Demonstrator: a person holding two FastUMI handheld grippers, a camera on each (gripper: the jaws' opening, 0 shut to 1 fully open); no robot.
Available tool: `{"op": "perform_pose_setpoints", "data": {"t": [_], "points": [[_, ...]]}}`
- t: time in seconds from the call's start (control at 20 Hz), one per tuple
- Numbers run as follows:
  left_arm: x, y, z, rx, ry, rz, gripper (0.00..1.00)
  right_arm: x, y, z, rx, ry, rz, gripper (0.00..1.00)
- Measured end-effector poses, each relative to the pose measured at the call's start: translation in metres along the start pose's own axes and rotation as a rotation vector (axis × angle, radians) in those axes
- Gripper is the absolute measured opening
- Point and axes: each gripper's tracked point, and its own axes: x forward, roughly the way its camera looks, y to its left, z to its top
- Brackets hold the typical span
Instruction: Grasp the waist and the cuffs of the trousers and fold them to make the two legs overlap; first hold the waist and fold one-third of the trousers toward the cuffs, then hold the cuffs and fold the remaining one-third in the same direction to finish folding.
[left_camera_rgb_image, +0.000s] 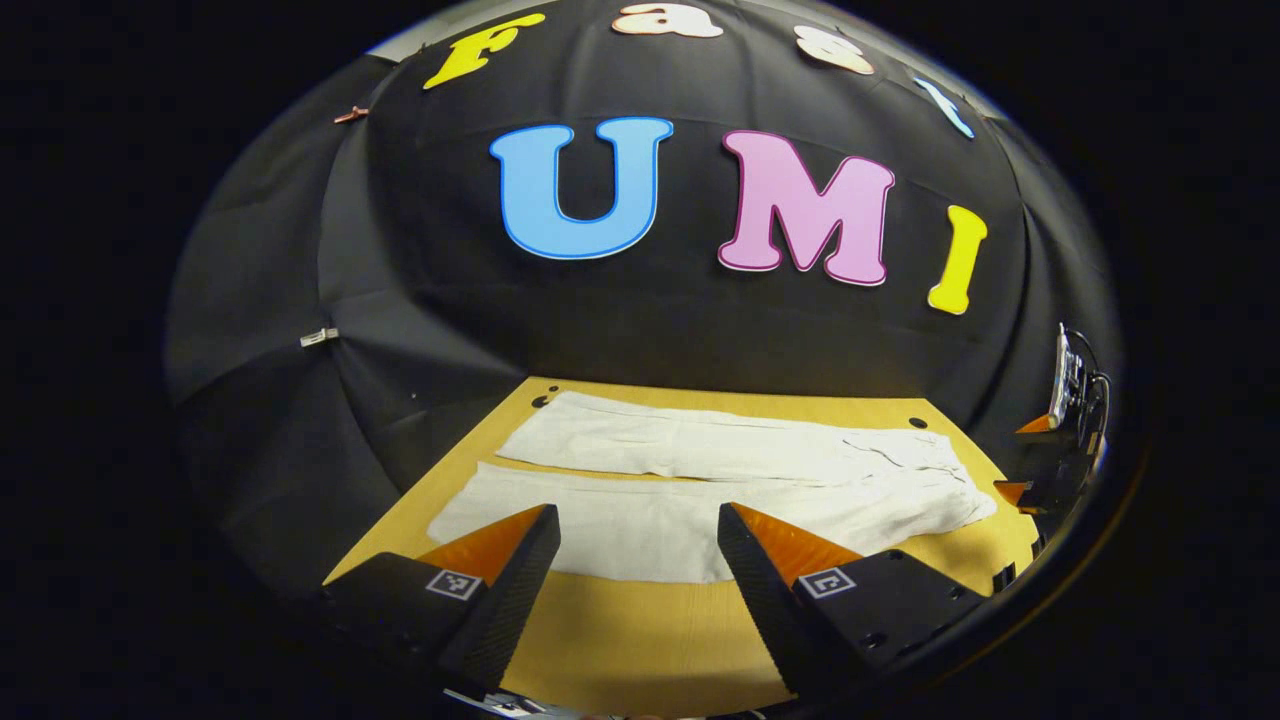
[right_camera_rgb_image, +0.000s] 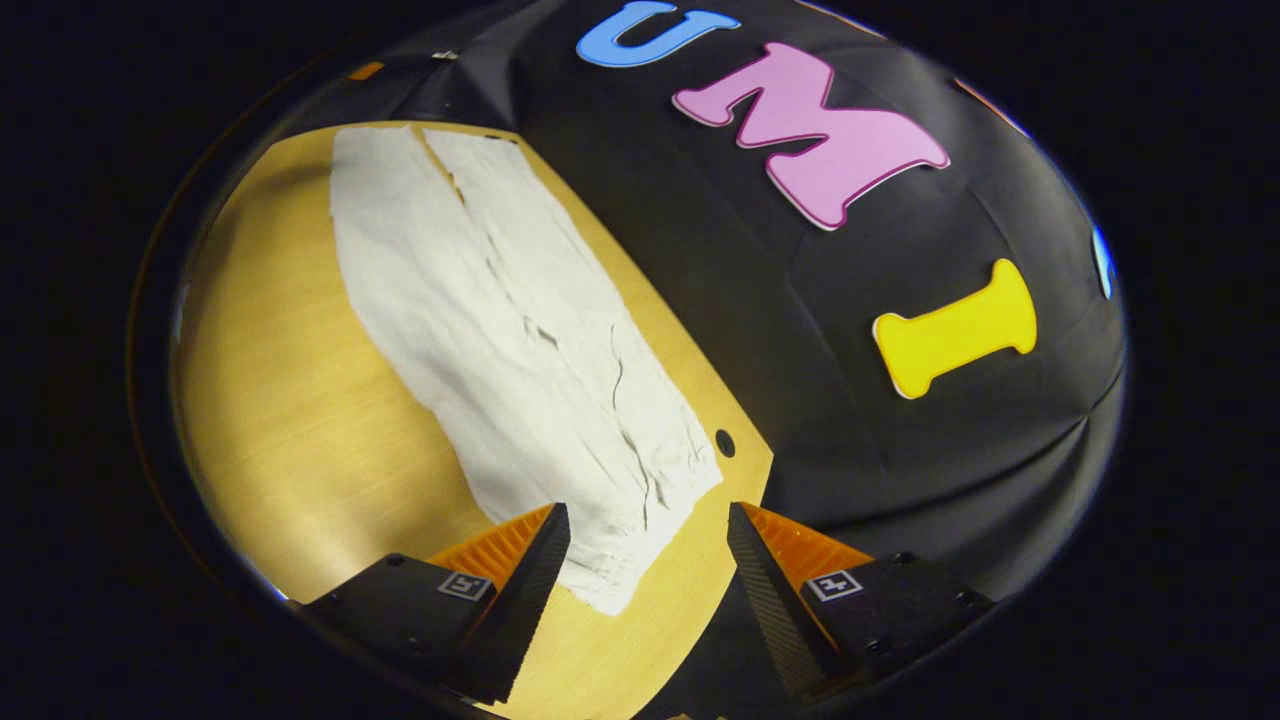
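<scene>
In the left gripper view, the pale trousers (left_camera_rgb_image: 700, 480) lie flat on the wooden bench (left_camera_rgb_image: 640, 640), their two legs side by side with a narrow gap between them, cuffs toward the left edge and the wrinkled waist toward the right. The left tool (left_camera_rgb_image: 638, 540) hovers over the near leg with its jaws spread wide, gripping nothing (bare bench shows between its fingers). At the far right edge the other tool is in sight, beside the waist.

In the right gripper view, the trousers (right_camera_rgb_image: 500, 330) stretch away up the bench (right_camera_rgb_image: 290, 400), the creased waist nearest. The right tool (right_camera_rgb_image: 648, 540) hangs just above the waist corner, jaws wide apart and empty.
</scene>
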Motion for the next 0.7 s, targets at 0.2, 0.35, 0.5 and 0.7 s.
{"op": "perform_pose_setpoints", "data": {"t": [0.2,0.35,0.5,0.7], "points": [[-0.001,0.011,-0.011,0.062,0.025,0.071,0.99,0.014,0.016,-0.056,-0.066,0.122,0.064,0.97],[-0.004,0.023,-0.018,0.047,0.044,0.125,0.99,0.025,0.023,-0.076,-0.101,0.145,0.1,0.97],[-0.004,0.028,-0.022,0.033,0.06,0.175,0.99,0.04,0.028,-0.093,-0.176,0.161,0.134,0.98],[-0.005,0.035,-0.023,0.048,0.05,0.245,0.98,0.055,0.038,-0.118,-0.272,0.187,0.198,0.97]]}}
